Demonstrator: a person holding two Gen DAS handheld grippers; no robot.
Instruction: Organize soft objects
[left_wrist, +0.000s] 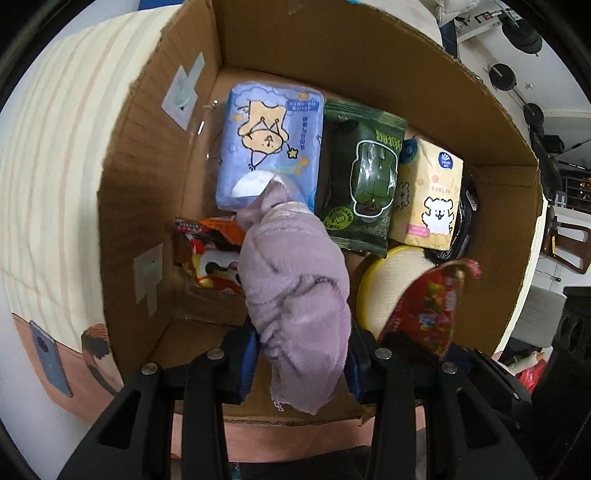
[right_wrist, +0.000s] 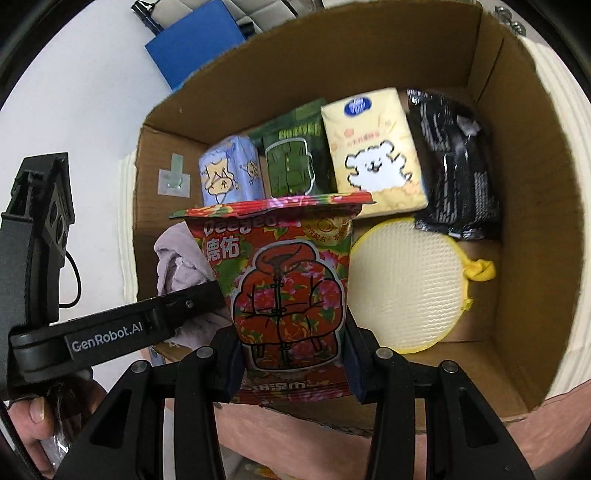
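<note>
Five packets (left_wrist: 269, 144) beyond lilac cloth (left_wrist: 295, 295)

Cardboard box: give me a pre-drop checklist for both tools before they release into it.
1. Left tool grips lilac cloth: ok.
2. Right tool grips red wipes pack: ok.
3. Both loads over the cardboard box: ok.
4. Bare floor under the cloth: cannot tell; an orange packet lies beside it.
5. Bare floor under the red pack: cannot tell; the yellow round sponge lies right beside it.
6. Tools apart from each other: ok, but close.
</note>
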